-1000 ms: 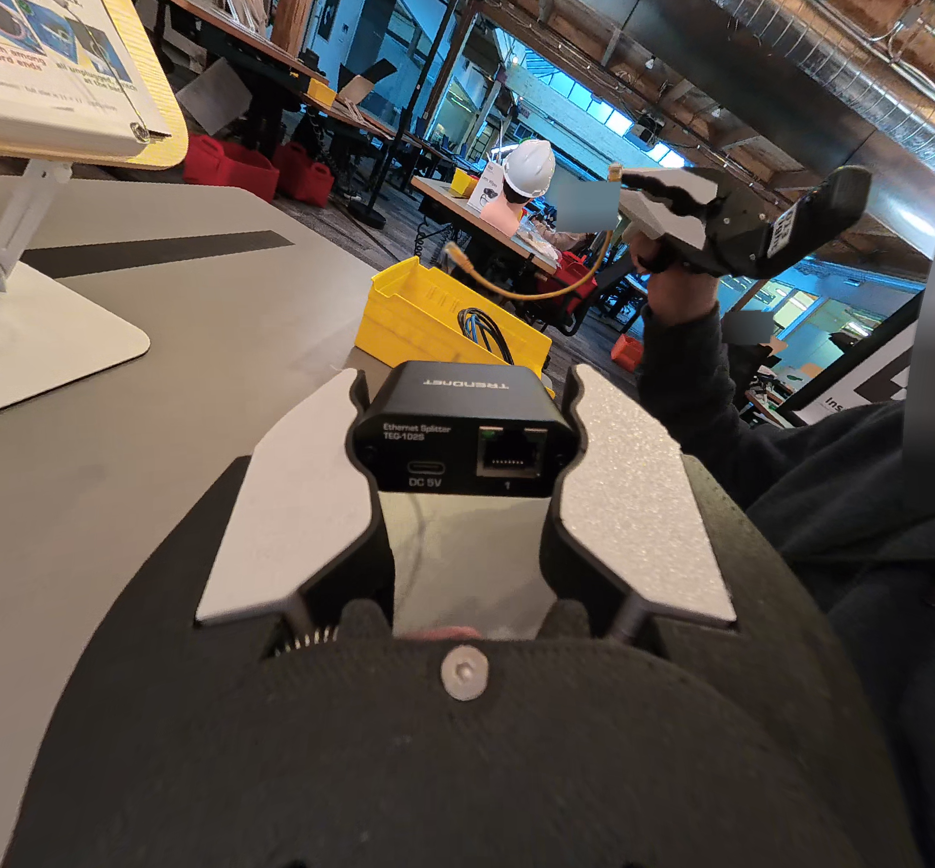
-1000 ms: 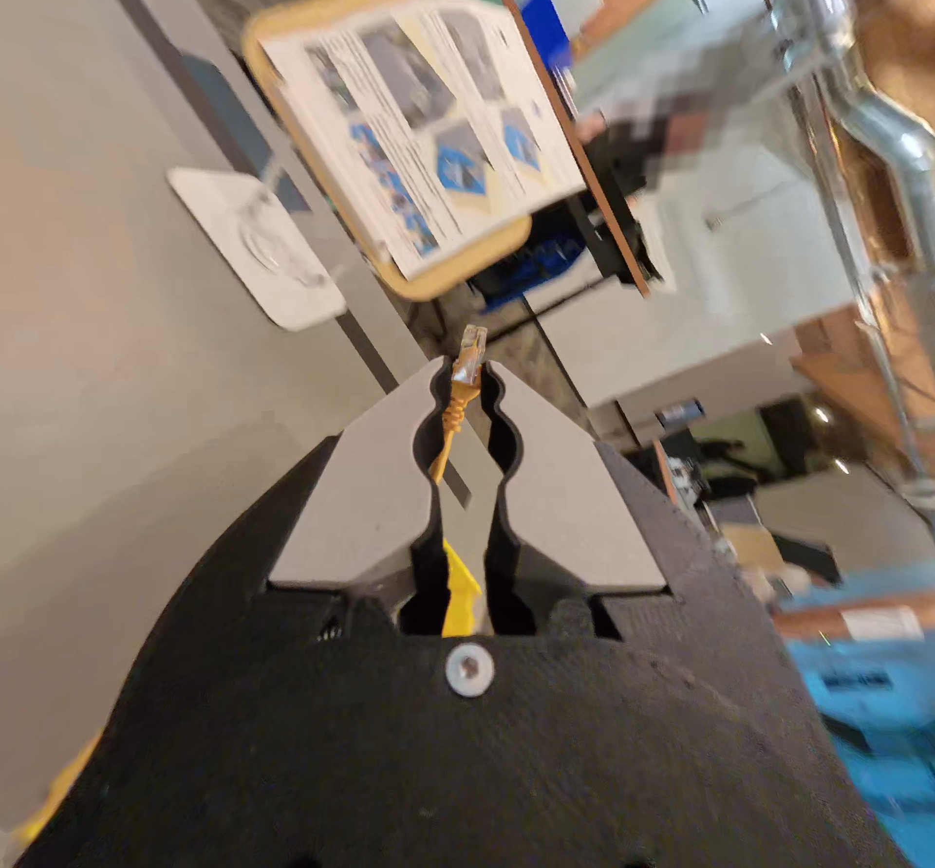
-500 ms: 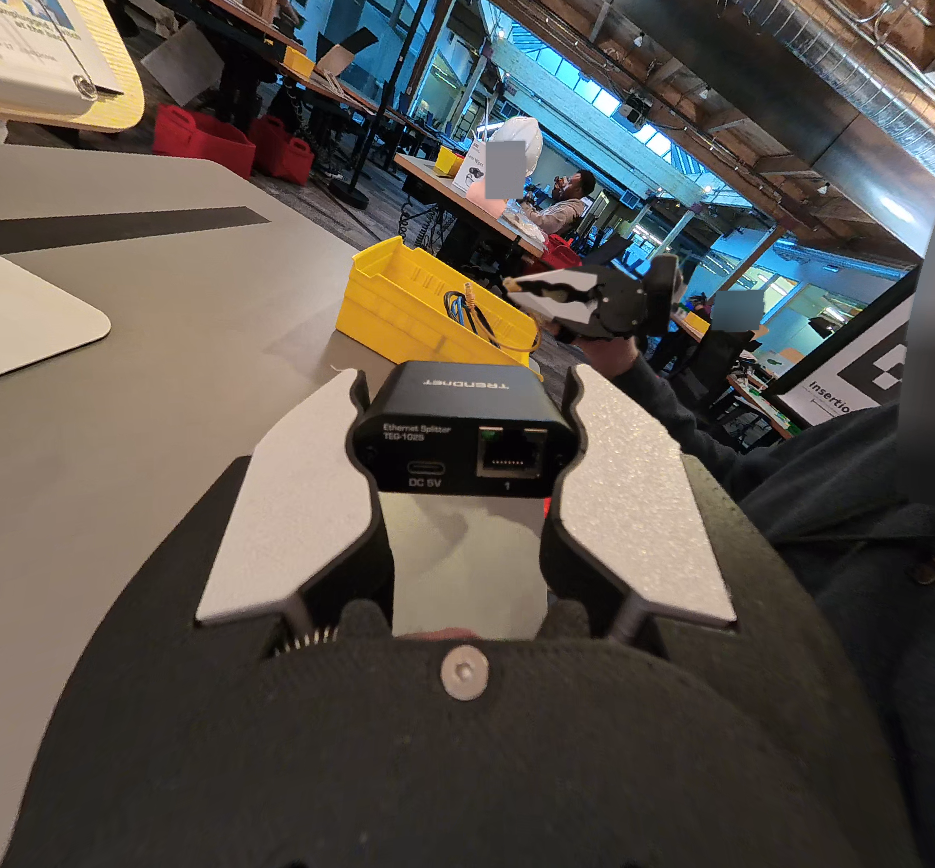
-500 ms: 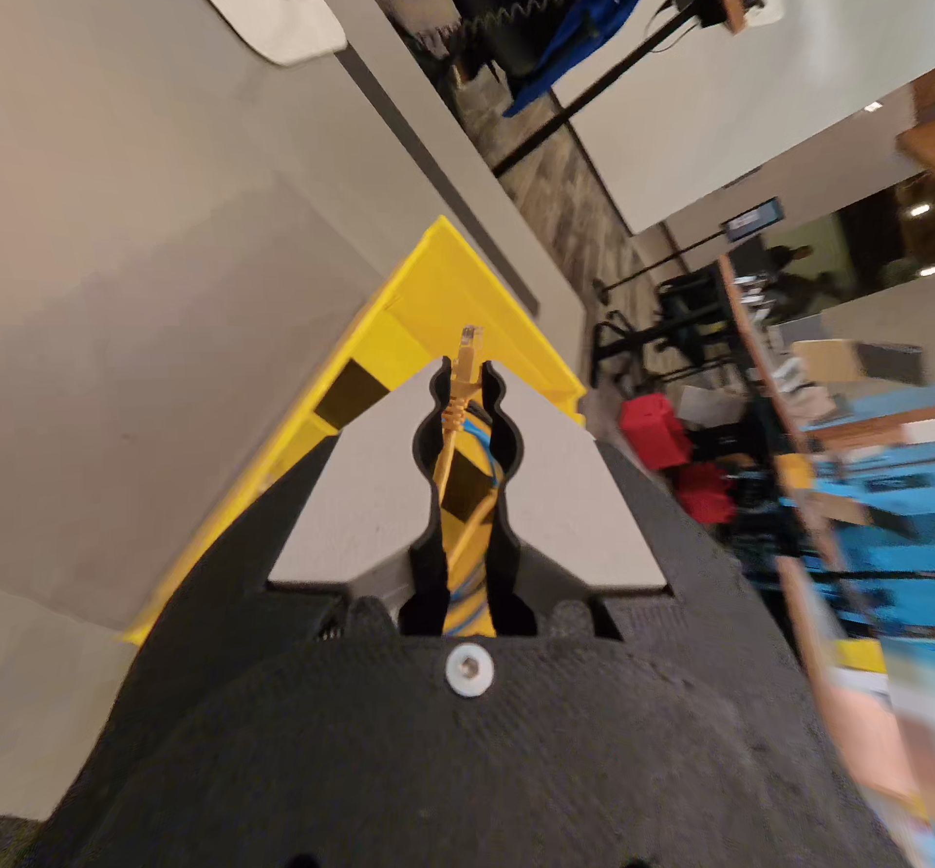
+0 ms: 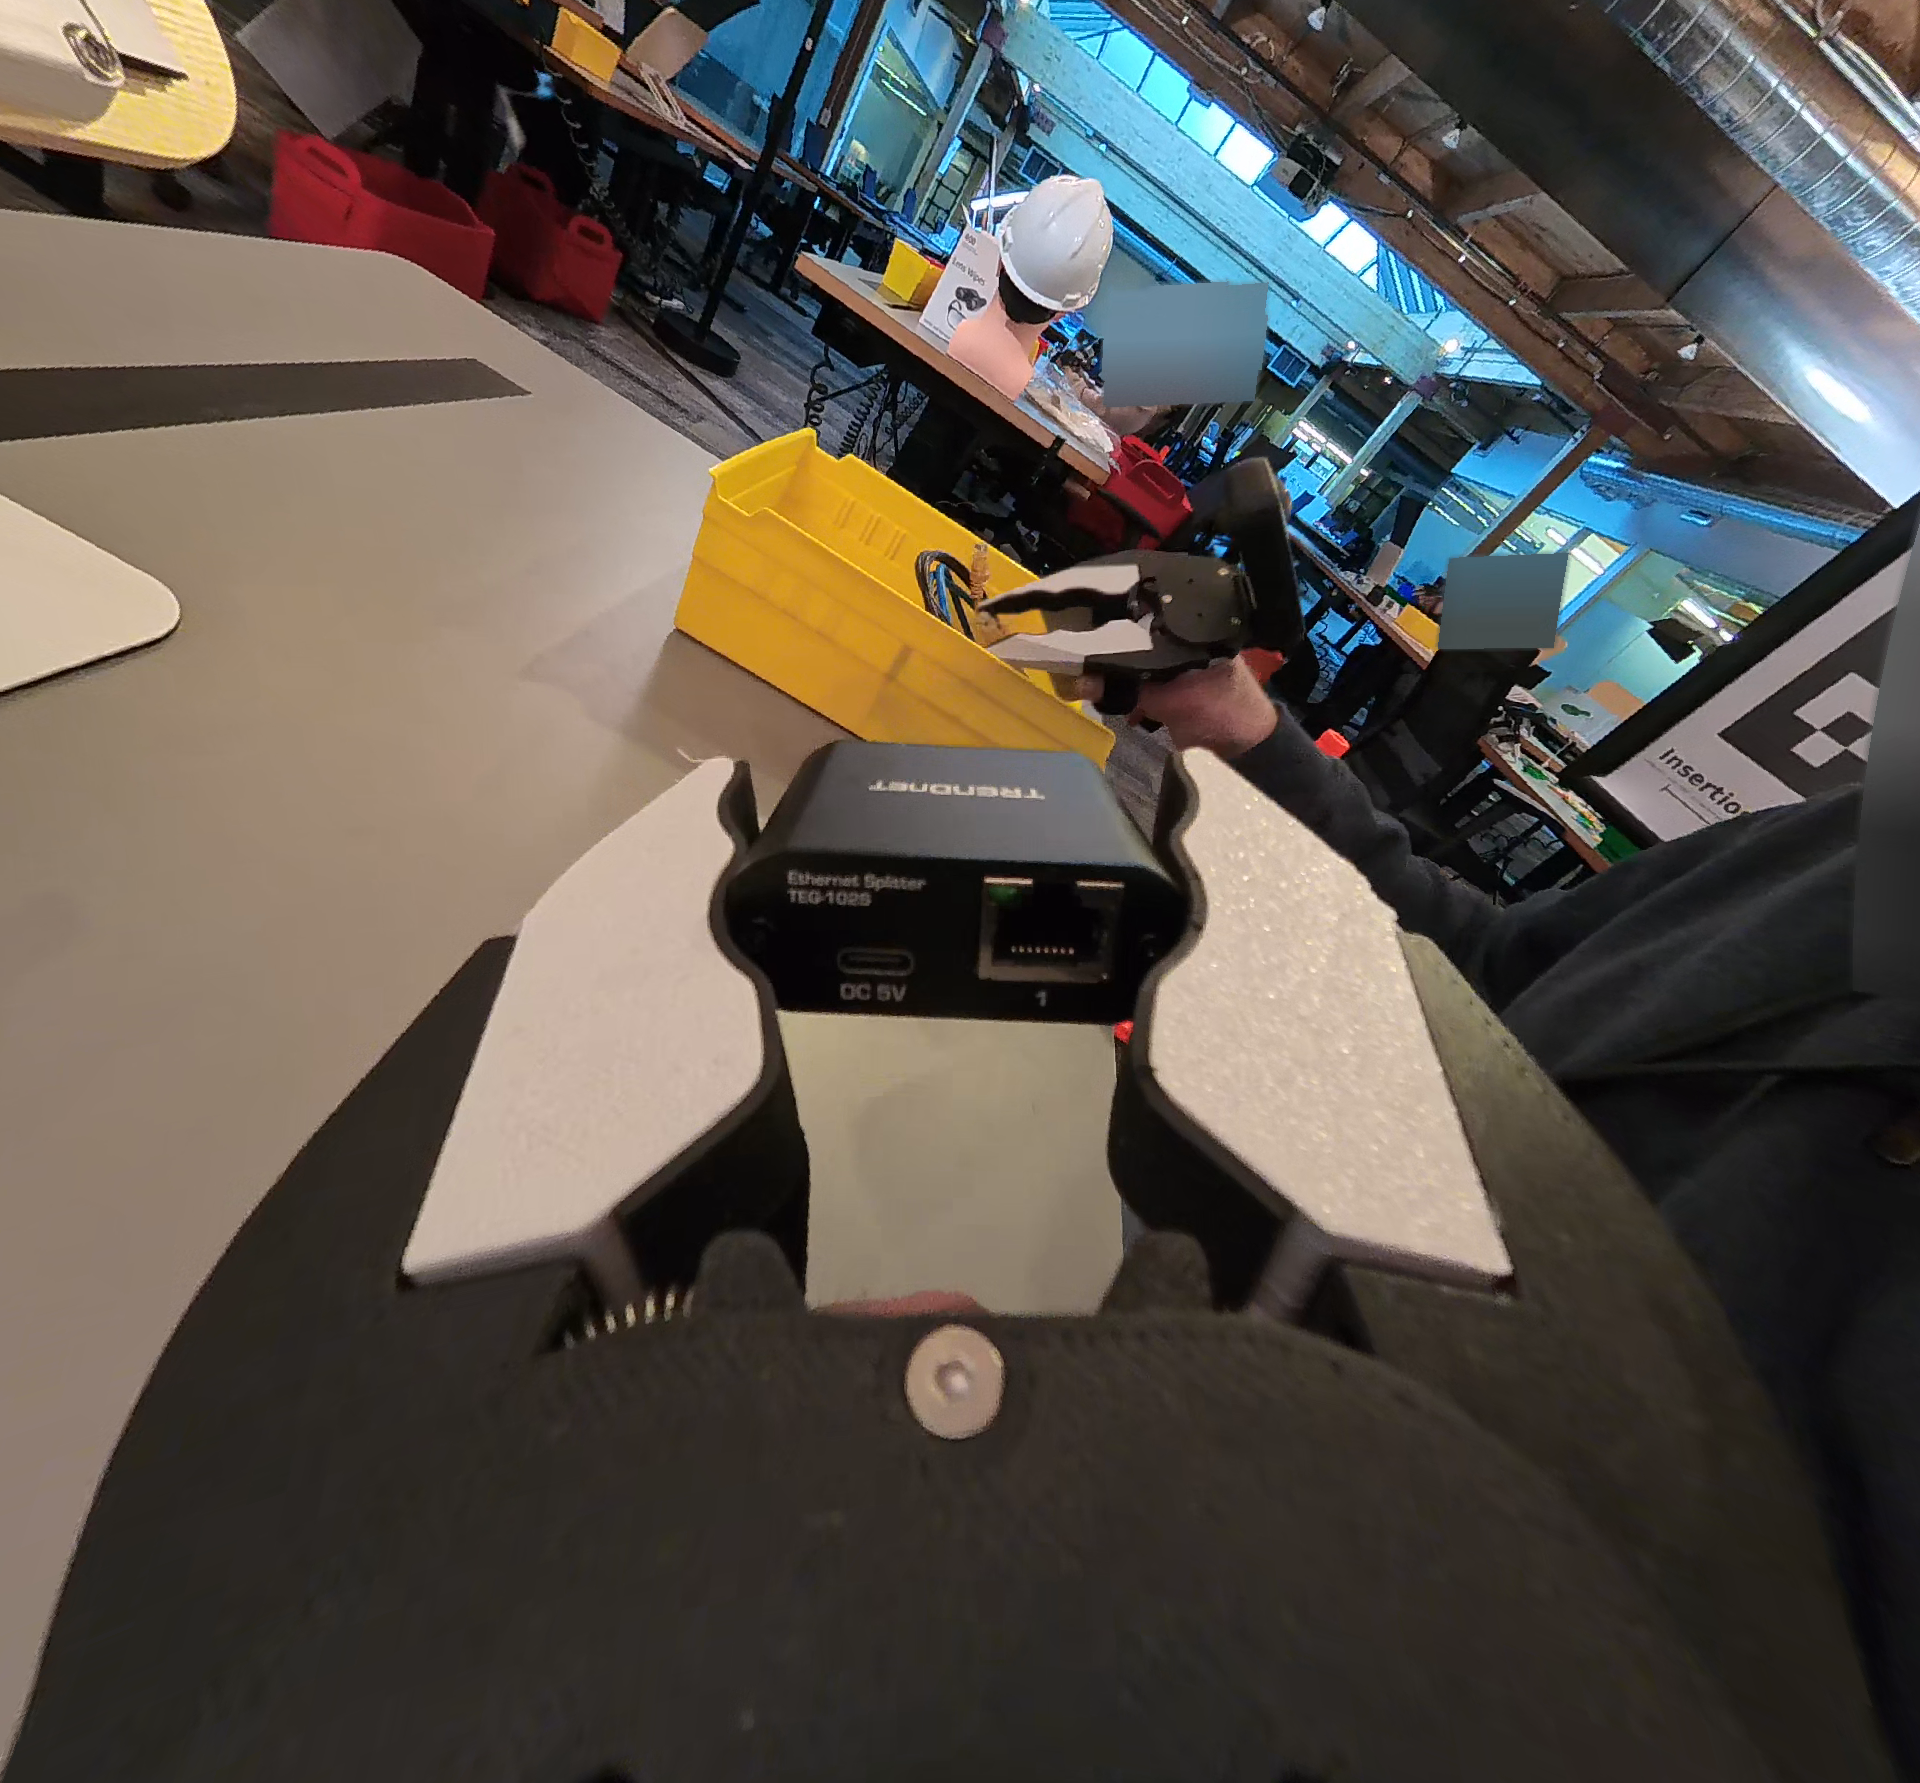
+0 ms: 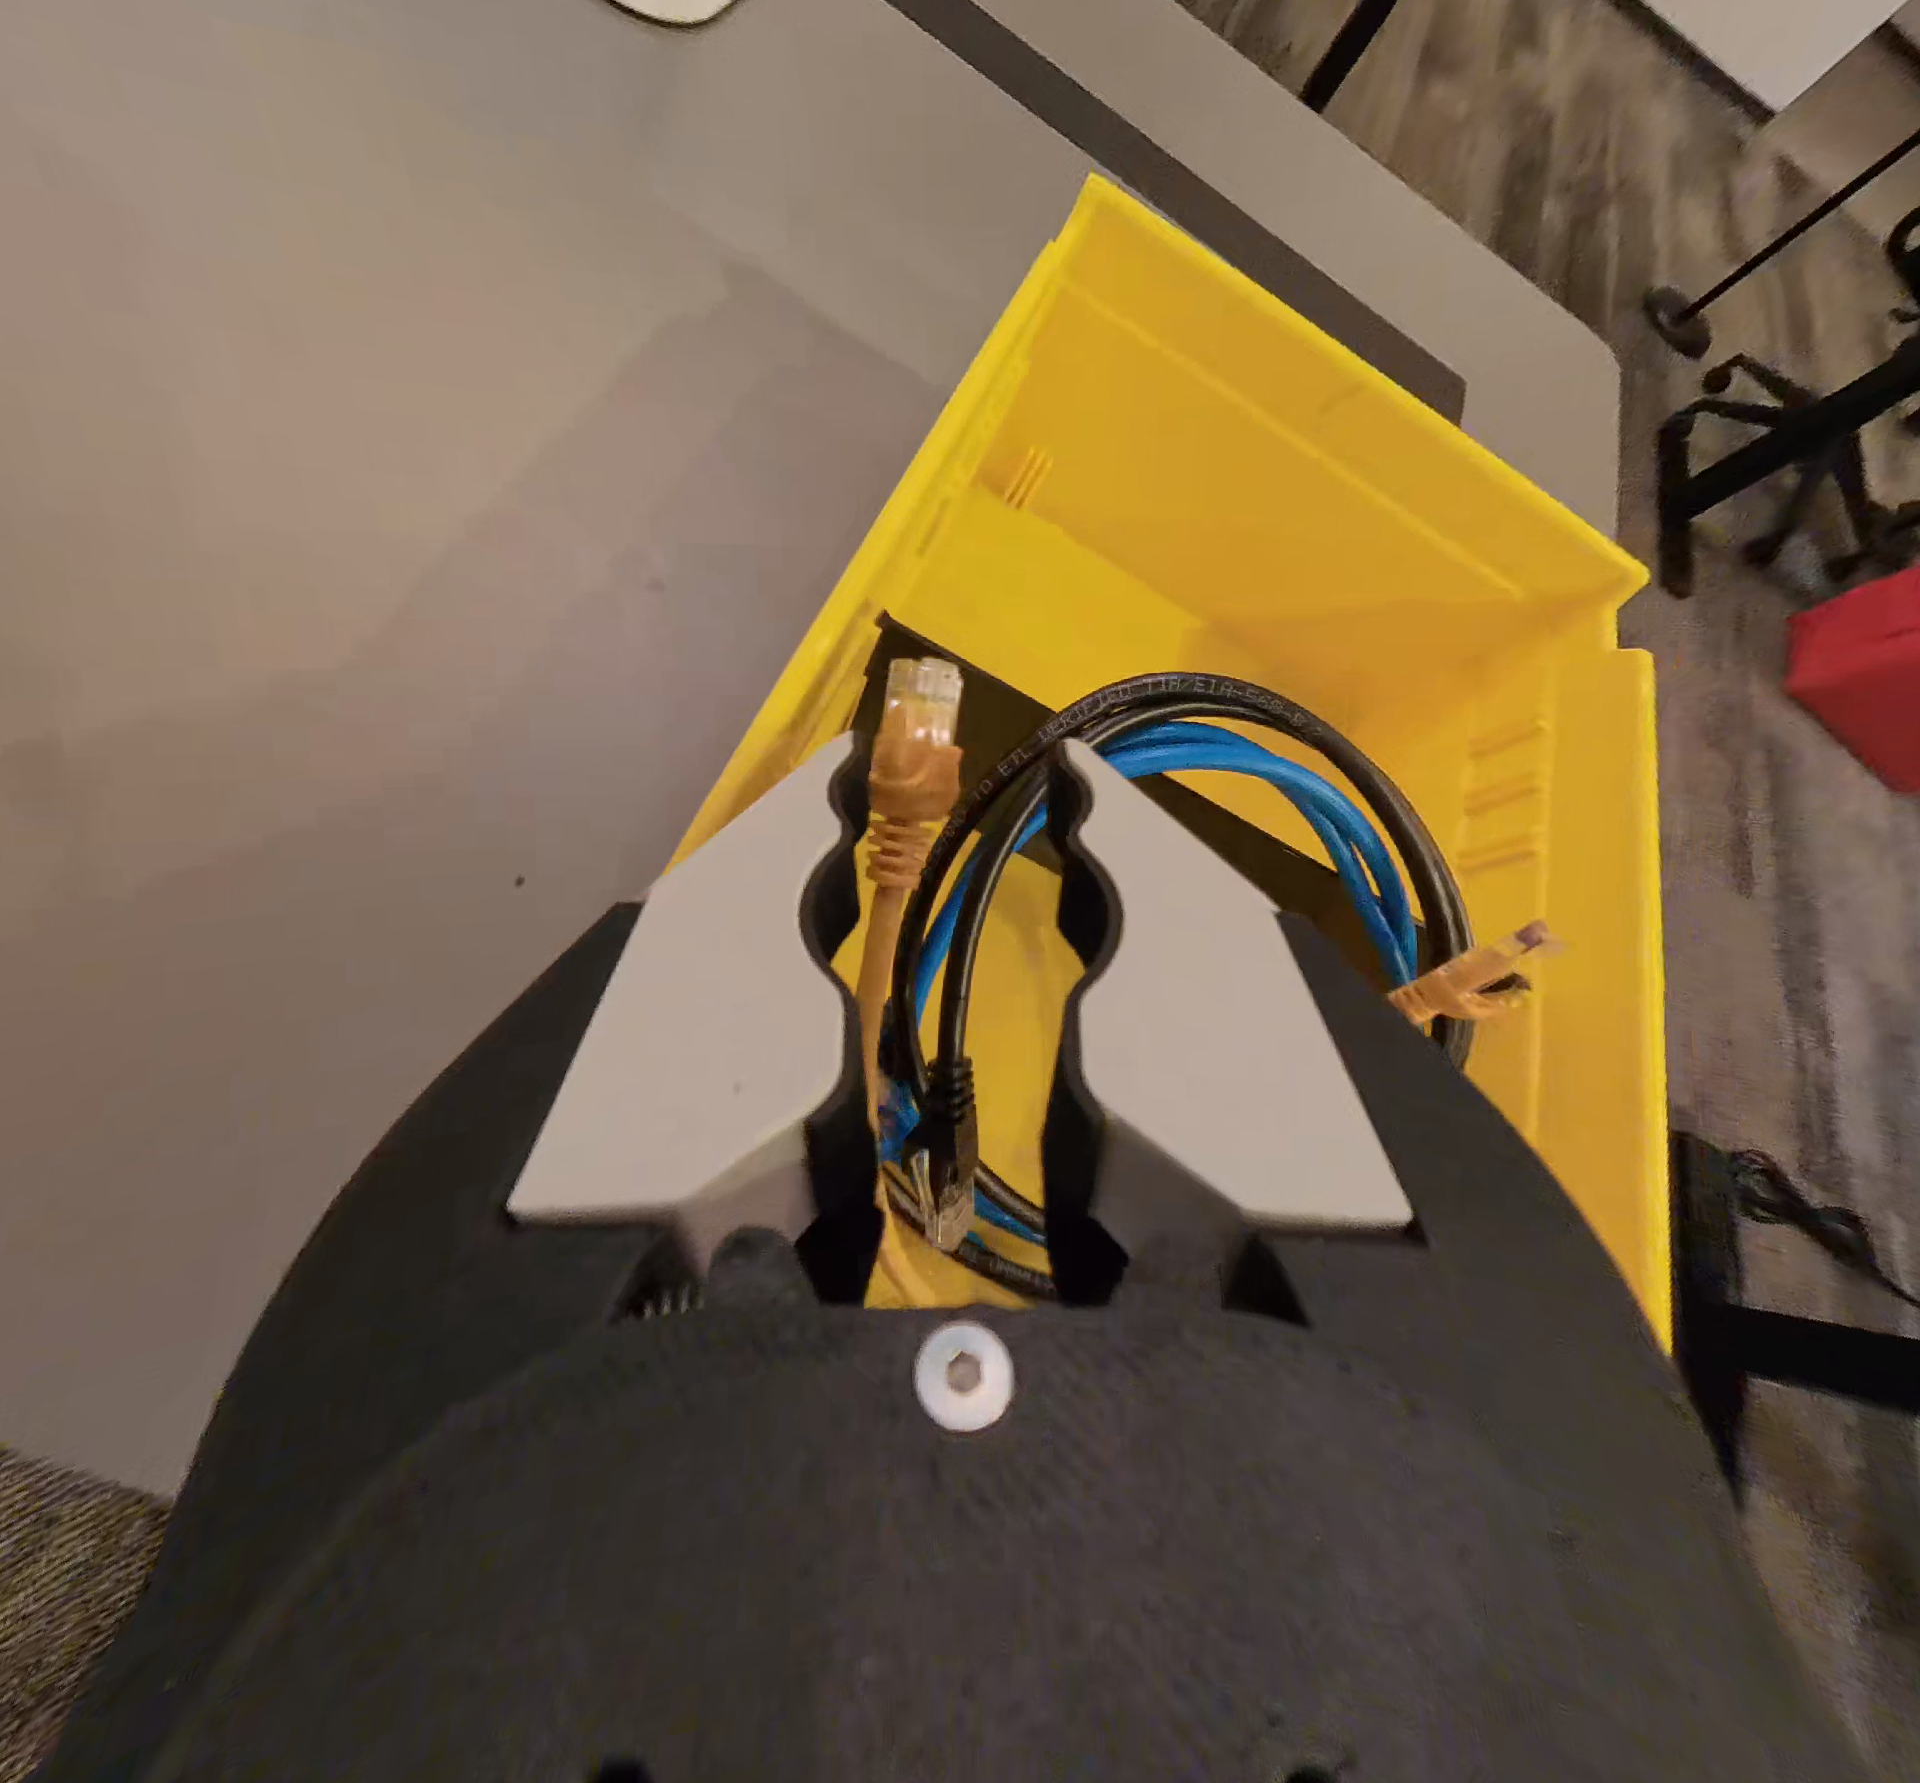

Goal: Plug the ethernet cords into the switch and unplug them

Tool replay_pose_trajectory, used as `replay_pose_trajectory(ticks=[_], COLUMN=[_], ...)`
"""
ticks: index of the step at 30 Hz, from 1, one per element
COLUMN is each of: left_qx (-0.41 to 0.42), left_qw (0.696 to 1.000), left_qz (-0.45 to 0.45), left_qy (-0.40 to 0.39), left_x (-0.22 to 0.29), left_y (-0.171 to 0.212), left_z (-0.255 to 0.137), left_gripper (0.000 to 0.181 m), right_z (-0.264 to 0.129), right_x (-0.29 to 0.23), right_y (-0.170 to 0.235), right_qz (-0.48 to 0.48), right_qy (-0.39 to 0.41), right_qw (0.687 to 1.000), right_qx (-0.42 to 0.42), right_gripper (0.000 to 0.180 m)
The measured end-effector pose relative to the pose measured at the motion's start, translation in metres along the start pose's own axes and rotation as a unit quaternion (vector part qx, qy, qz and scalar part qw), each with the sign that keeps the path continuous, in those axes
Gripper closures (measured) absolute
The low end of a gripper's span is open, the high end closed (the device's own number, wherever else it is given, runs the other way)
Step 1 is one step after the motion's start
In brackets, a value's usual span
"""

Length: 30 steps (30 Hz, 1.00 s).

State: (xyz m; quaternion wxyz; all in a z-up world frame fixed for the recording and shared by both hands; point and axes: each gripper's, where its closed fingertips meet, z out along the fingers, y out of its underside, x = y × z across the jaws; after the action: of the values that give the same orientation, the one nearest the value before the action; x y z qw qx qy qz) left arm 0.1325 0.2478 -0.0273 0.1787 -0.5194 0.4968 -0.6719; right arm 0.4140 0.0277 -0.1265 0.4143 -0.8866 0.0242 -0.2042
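Grey table, matte top, rounded far corner. Dark stripe runs across surface near far edge. White flat stand base sits on top at left, rounded corner, well apart from bin. Yellow plastic bin rests on table near right edge, open top, side wall ribbed; same bin seen from above lies close to table corner. Beyond table edge: wood-look floor.
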Motion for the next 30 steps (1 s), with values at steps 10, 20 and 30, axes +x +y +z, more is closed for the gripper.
replay_pose_trajectory(ticks=[10,20,30], left_qx=[-0.007,-0.016,-0.024], left_qw=[1.0,1.0,0.997], left_qz=[0.002,0.005,0.009], left_qy=[0.003,0.017,0.068], left_x=[0.002,0.009,0.042], left_y=[0.003,0.008,0.019], left_z=[0.001,0.009,0.027], left_gripper=[0.108,0.108,0.108], right_z=[-0.036,-0.066,-0.046], right_x=[0.007,-0.04,-0.255], right_y=[-0.016,-0.1,-0.222], right_qz=[0.025,-0.117,-0.392], right_qy=[-0.066,-0.052,-0.127], right_qw=[0.998,0.985,0.864], right_qx=[-0.005,0.112,0.288], right_gripper=[0.136,0.144,0.131])
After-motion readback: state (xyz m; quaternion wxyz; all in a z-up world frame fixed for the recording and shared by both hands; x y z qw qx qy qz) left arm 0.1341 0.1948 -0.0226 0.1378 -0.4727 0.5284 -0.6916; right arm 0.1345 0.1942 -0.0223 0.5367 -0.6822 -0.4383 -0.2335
